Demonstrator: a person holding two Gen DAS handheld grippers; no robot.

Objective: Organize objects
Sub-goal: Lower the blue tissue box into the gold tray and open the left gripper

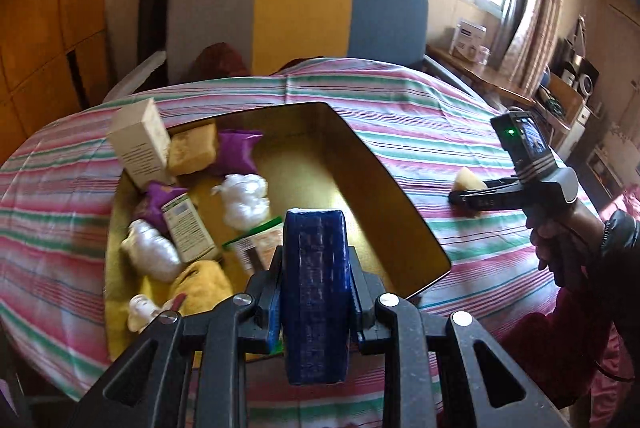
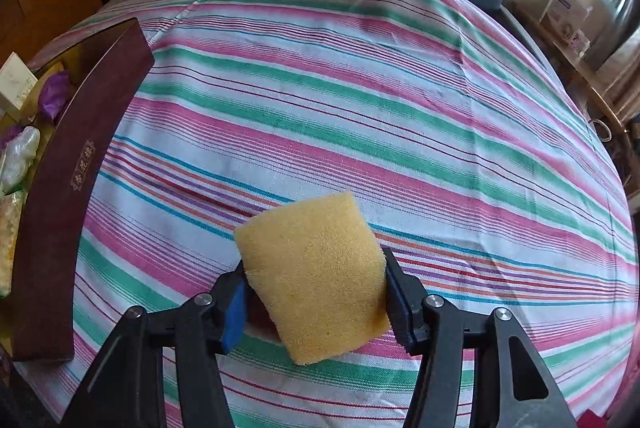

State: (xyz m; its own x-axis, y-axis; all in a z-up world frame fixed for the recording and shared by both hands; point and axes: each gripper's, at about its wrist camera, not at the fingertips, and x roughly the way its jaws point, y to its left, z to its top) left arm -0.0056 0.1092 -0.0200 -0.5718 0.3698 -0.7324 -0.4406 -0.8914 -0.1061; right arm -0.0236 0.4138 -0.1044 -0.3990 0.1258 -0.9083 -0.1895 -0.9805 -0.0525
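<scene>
While most of the loose items already lie inside the open box, sorting looks well advanced but not finished. Box contents, left to right in the left wrist view: white carton leaning on the far left wall, green-labelled carton, white wrapped lumps, yellow cloth, a sponge already stowed, purple packets, white fluffy wad. Right half of the box floor is bare, so room remains.

Left gripper: jaws closed tight on a flat blue block, held edge-up above the near rim of the box. Judged: not yet released, drop-in pending.

Striped tablecloth: nothing else loose visible on it right of the box.

Right gripper: jaws about half open, pads pressed on a yellow sponge at both sides; sponge sits at the cloth, well right of the box wall. Judged: grasp made, carry to box still to do.

Remaining: two items, both in hand.
</scene>
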